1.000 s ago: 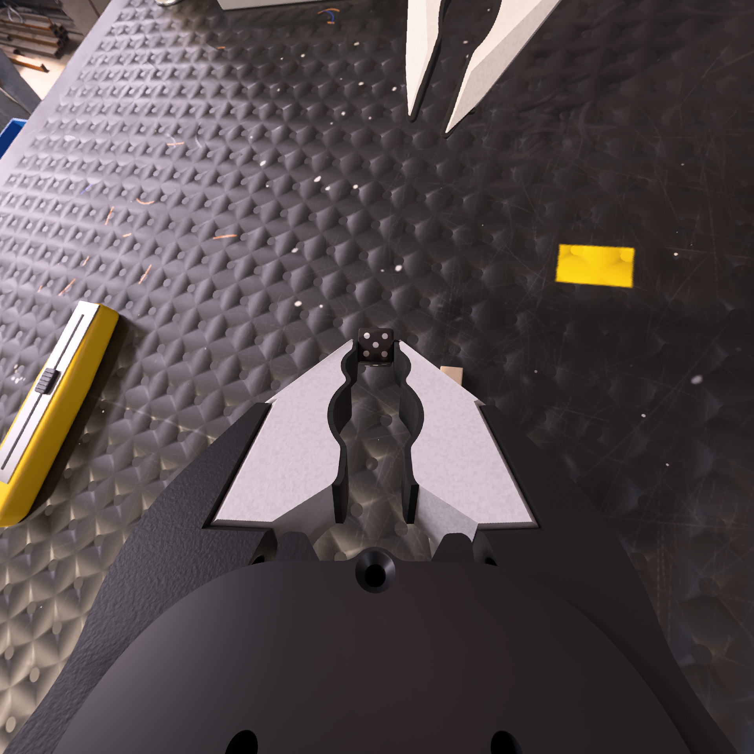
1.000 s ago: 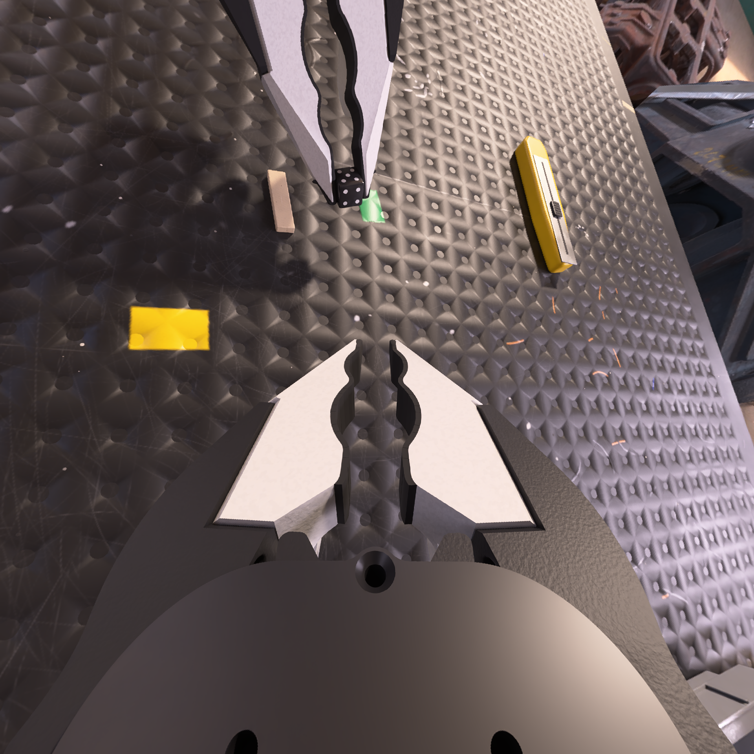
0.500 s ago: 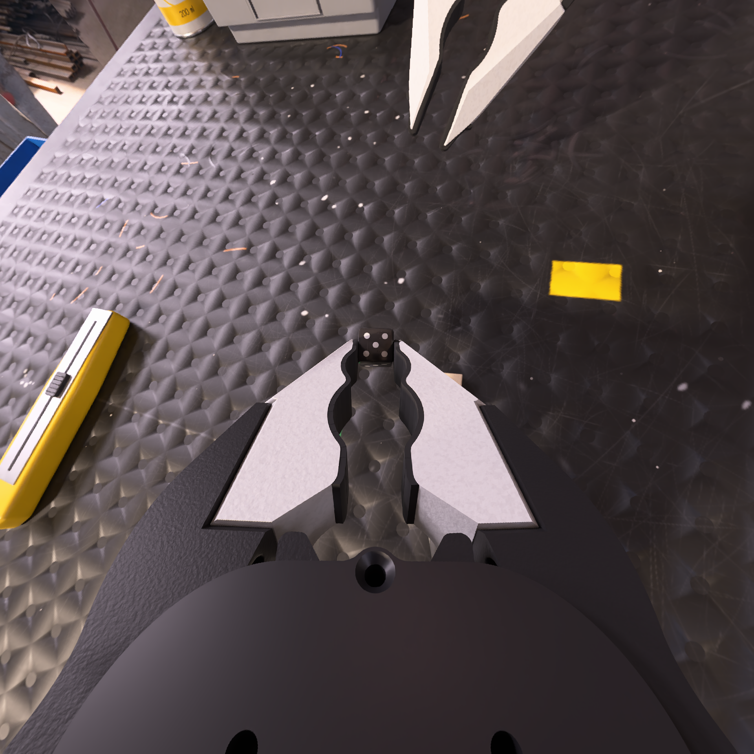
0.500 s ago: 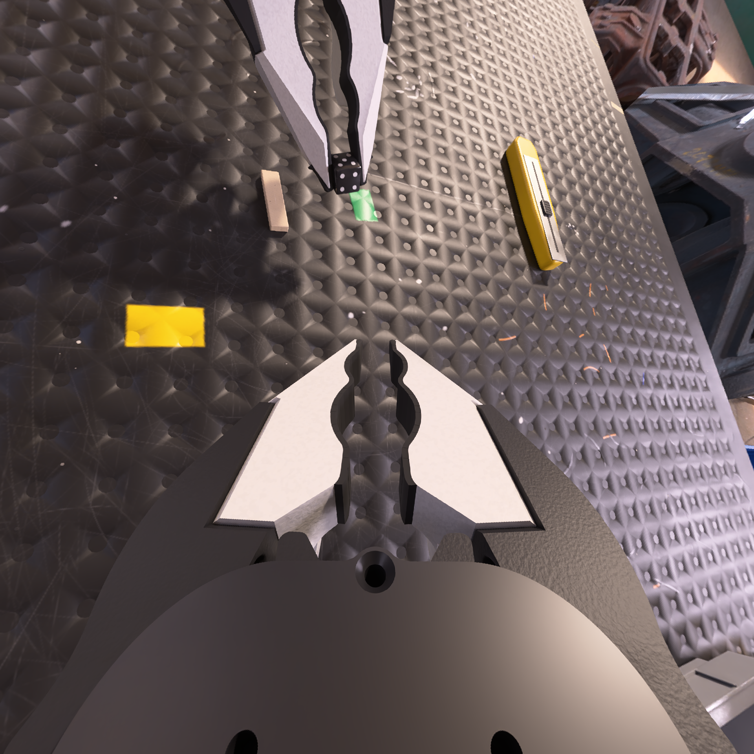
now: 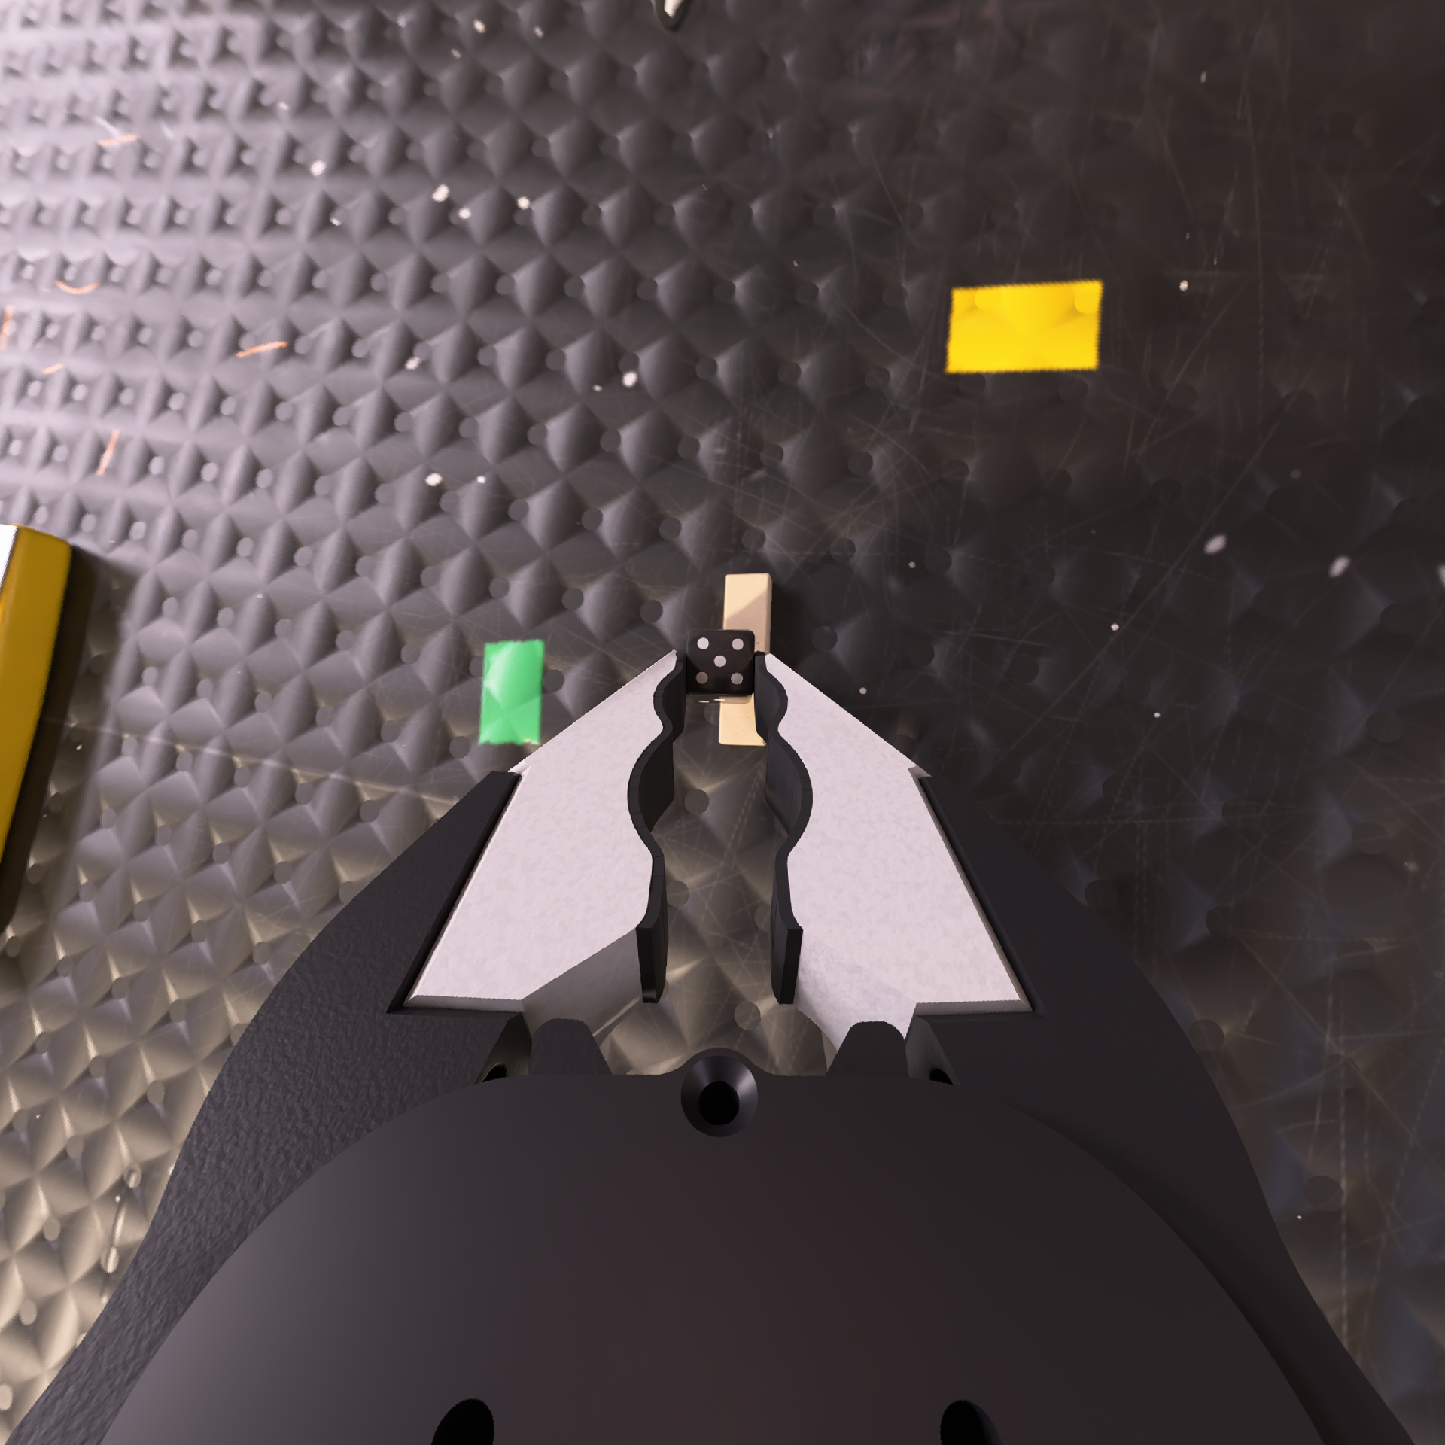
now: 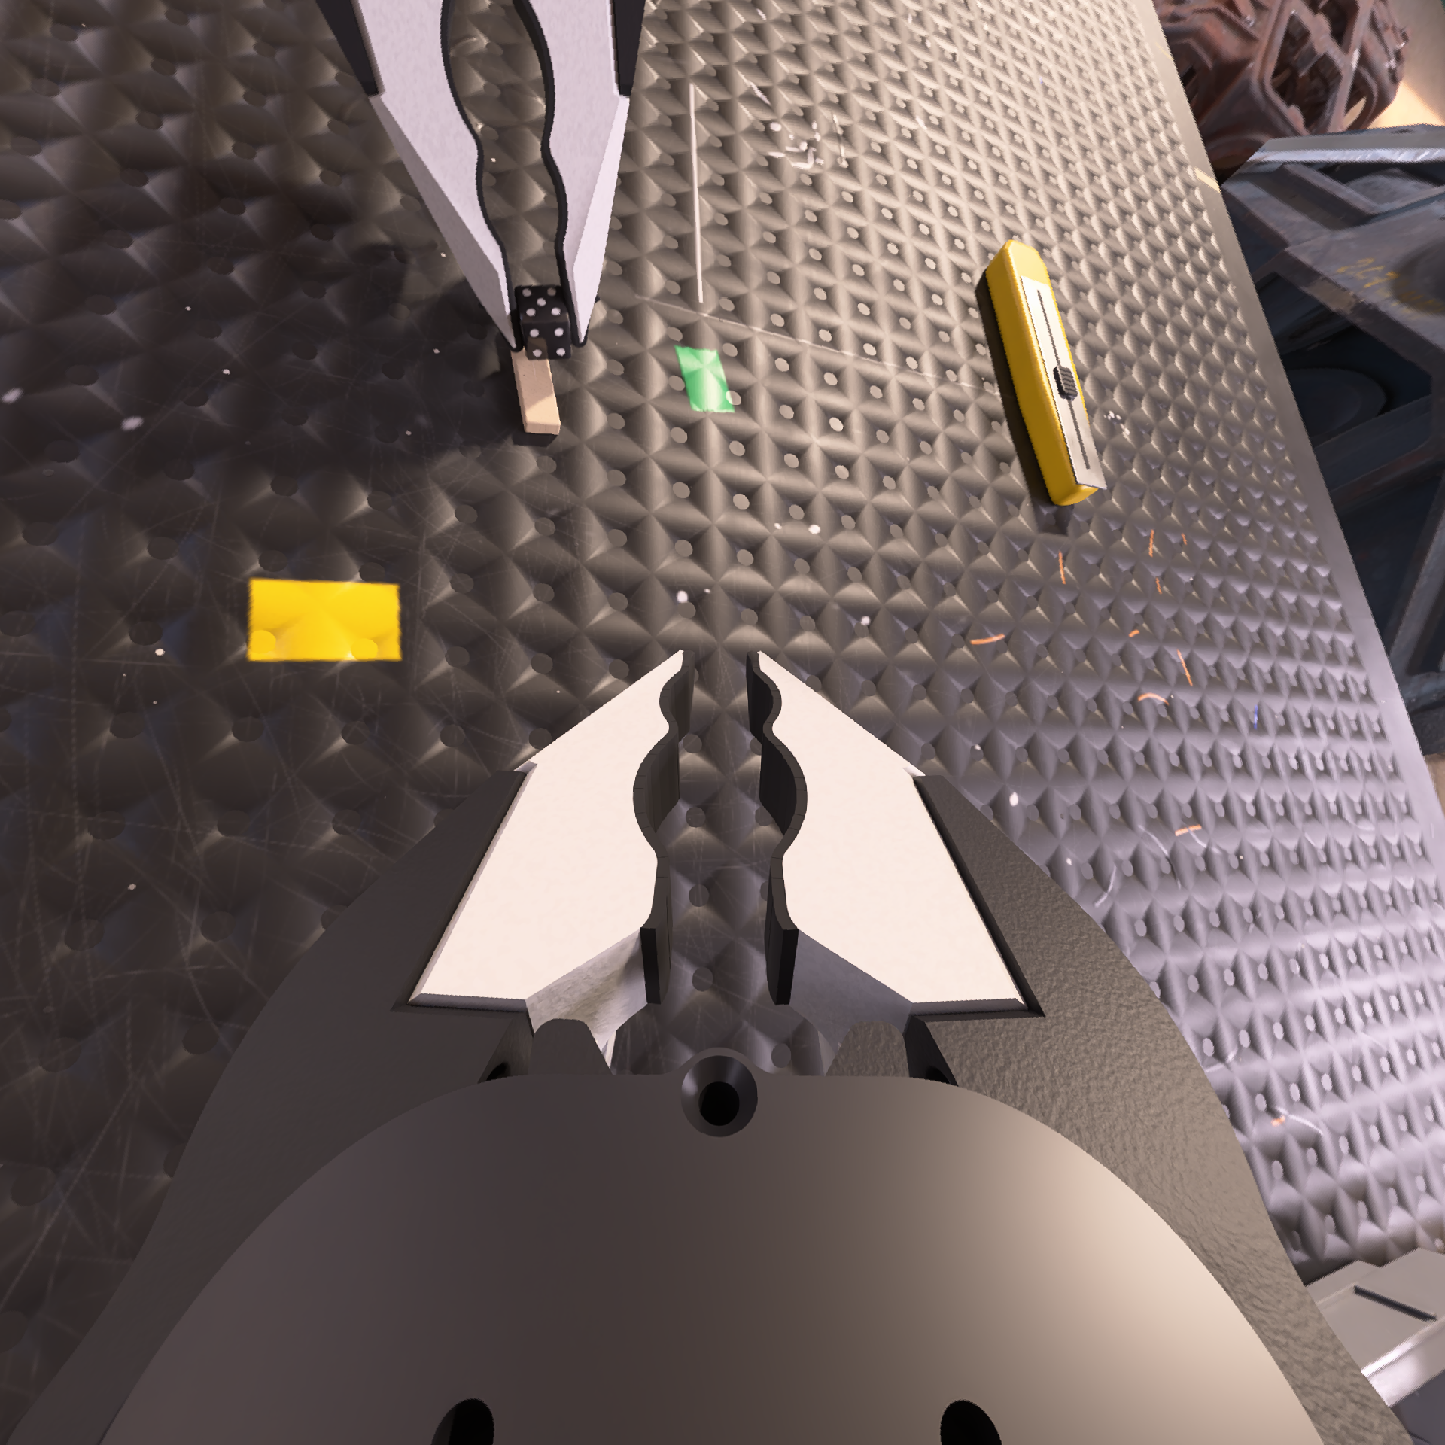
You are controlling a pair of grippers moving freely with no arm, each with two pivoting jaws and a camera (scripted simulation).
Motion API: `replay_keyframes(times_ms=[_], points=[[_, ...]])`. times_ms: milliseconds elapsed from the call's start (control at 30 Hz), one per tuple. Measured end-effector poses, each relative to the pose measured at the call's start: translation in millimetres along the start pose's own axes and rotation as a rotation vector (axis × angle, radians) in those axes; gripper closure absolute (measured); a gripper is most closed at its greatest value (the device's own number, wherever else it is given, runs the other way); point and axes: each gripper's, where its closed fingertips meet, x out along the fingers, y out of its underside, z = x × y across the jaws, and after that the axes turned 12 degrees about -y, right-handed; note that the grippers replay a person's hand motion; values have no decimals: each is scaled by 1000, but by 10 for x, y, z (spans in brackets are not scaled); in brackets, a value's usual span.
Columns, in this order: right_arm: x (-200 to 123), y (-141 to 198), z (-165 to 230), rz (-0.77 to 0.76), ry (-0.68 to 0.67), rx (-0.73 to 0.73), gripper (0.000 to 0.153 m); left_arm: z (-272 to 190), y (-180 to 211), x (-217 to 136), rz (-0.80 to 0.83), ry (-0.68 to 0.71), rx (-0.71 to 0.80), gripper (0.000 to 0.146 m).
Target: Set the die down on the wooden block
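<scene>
My left gripper (image 5: 721,672) is shut on a small black die (image 5: 719,671) with white pips, held between its fingertips. The die hangs over the thin wooden block (image 5: 747,618), which lies flat on the dark studded mat and is partly hidden behind the die. In the right wrist view the left gripper (image 6: 545,332) holds the die (image 6: 543,331) above the far end of the wooden block (image 6: 536,395). I cannot tell whether die and block touch. My right gripper (image 6: 719,668) is open and empty, hovering over the mat nearer the camera.
A green patch (image 5: 512,692) (image 6: 706,377) lies beside the block. A yellow patch (image 5: 1024,327) (image 6: 324,622) marks the mat farther off. A yellow utility knife (image 6: 1044,395) (image 5: 23,665) lies towards the mat's edge. Machinery stands beyond that edge.
My left gripper has carried the die sideways from over the green patch to above the wooden block and tilted downward. The right gripper has stayed in place, open.
</scene>
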Motion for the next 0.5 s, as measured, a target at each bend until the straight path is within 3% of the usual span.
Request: replay_keyframes(times_ms=[300,500], points=[[-72,47,-18,18,3,31,139,-28,-15,60,9,10,27,129],[-99,127,346,69,-200,90,137,9,-32,40,-18,-3,11,127]])
